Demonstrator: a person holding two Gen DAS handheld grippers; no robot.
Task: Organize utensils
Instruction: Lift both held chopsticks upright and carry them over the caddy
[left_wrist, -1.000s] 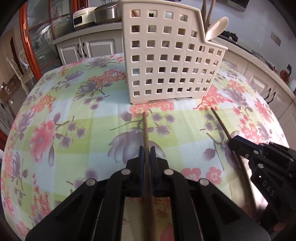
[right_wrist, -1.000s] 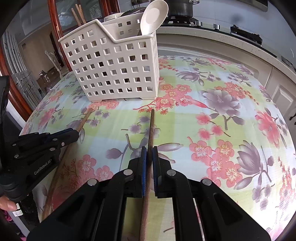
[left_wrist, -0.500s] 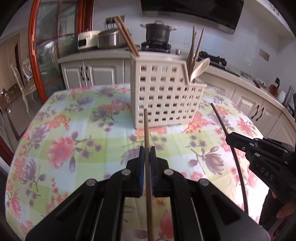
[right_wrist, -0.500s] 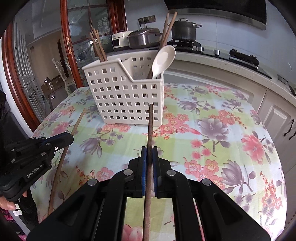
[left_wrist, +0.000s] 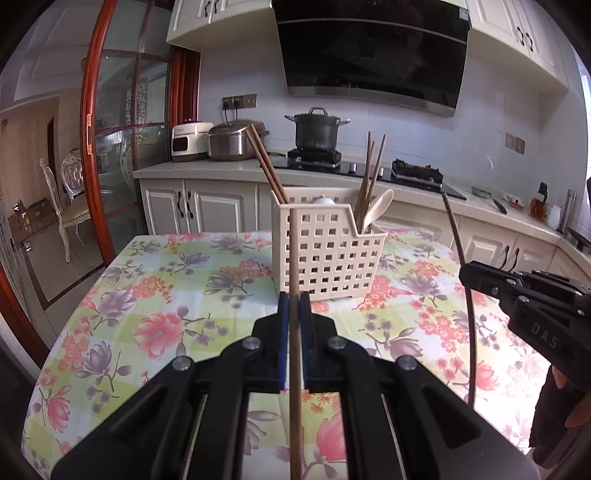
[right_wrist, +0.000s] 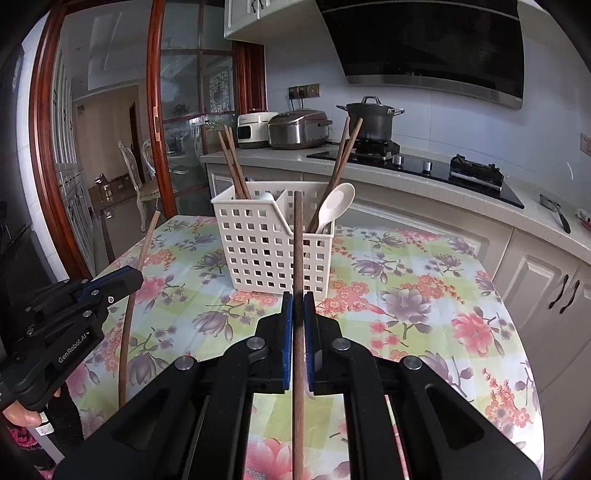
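Observation:
A cream perforated utensil basket (left_wrist: 325, 254) (right_wrist: 269, 251) stands on the floral tablecloth, holding several brown chopsticks and a pale spoon (right_wrist: 334, 205). My left gripper (left_wrist: 294, 295) is shut on a brown chopstick (left_wrist: 294, 251) that points up toward the basket, lifted off the table. My right gripper (right_wrist: 298, 295) is shut on a second brown chopstick (right_wrist: 297, 240), likewise raised in front of the basket. Each gripper shows at the edge of the other's view, the right gripper (left_wrist: 469, 269) with its chopstick (left_wrist: 458, 236) and the left gripper (right_wrist: 129, 277) with its chopstick (right_wrist: 142, 251).
The table (left_wrist: 166, 295) wears a flowered cloth. Behind it runs a kitchen counter (left_wrist: 221, 168) with rice cookers (left_wrist: 236, 140), a pot (left_wrist: 317, 129) on the stove and cabinets below. A chair (left_wrist: 70, 206) stands beyond the glass door at left.
Both grippers rose and tilted up, each lifting its chopstick off the tablecloth. The basket now looks lower and farther in both views, with the kitchen wall and hood in sight.

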